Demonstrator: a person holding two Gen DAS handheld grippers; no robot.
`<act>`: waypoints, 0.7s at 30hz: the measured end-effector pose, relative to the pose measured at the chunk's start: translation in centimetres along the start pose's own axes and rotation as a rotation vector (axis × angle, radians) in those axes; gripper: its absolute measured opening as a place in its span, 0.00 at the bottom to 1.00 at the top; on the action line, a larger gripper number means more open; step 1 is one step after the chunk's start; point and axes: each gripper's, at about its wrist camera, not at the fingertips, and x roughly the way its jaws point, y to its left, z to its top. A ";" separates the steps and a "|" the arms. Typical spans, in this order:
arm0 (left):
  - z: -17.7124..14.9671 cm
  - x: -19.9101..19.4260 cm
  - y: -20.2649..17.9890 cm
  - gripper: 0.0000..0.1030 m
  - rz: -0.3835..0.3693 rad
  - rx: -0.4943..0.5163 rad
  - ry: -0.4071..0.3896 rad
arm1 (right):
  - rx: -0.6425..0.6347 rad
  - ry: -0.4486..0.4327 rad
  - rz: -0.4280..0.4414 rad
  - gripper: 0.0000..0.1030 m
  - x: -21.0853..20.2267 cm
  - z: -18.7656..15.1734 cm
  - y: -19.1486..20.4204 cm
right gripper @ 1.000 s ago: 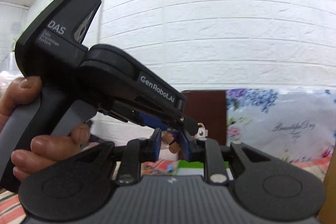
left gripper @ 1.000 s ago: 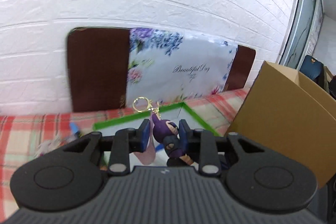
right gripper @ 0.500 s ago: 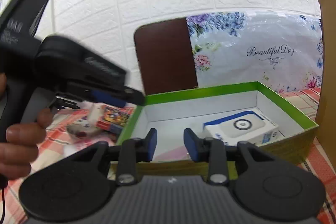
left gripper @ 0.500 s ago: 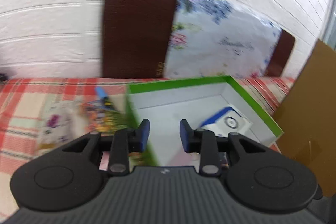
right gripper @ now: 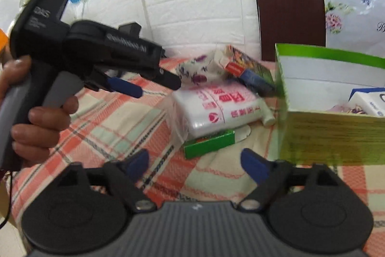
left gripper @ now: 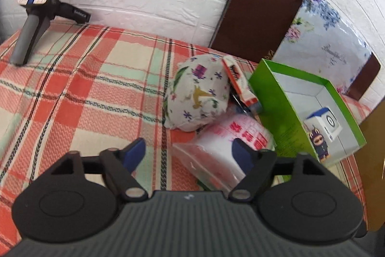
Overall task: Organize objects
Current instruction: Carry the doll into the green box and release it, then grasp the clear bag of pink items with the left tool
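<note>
My left gripper (left gripper: 189,151) hangs low over the plaid cloth, jaws opening wide, nothing pressed between them. A bagged white pack with red print (left gripper: 231,136) lies right in front, by the right finger. Behind it sit a patterned cloth bundle (left gripper: 197,98) and a small orange box (left gripper: 238,81). The green box (left gripper: 279,98) holds a purple figure (left gripper: 318,143) and a white-blue carton (left gripper: 324,124). My right gripper (right gripper: 196,160) is also opening and empty, facing the white pack (right gripper: 216,107) and a flat green packet (right gripper: 209,143). A hand holds the left gripper (right gripper: 149,84) at the left.
A black hand-held device (left gripper: 36,11) stands on the cloth (left gripper: 84,100) at the far left by the brick wall. A brown and floral board (left gripper: 264,11) leans behind the green box (right gripper: 332,131). A cardboard box (left gripper: 370,160) borders the right side.
The left gripper was shut on the purple figure, the right on a small object. Both have since swung left and down from the green box and opened wide; the figure now lies inside it.
</note>
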 end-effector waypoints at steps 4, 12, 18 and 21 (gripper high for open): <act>0.7 2.1 0.4 0.81 -0.053 0.014 0.039 | 0.027 0.003 -0.021 0.87 1.5 1.7 -0.3; 0.9 4.1 0.2 0.42 -0.194 -0.025 0.078 | -0.091 -0.021 -0.114 0.87 5.1 2.6 0.9; -0.7 -0.3 -2.0 0.28 -0.189 0.046 0.027 | -0.256 -0.115 -0.089 0.39 0.8 1.7 4.6; -2.7 -2.3 -2.1 0.26 -0.232 0.036 0.041 | -0.317 -0.137 -0.038 0.31 -1.9 0.0 6.6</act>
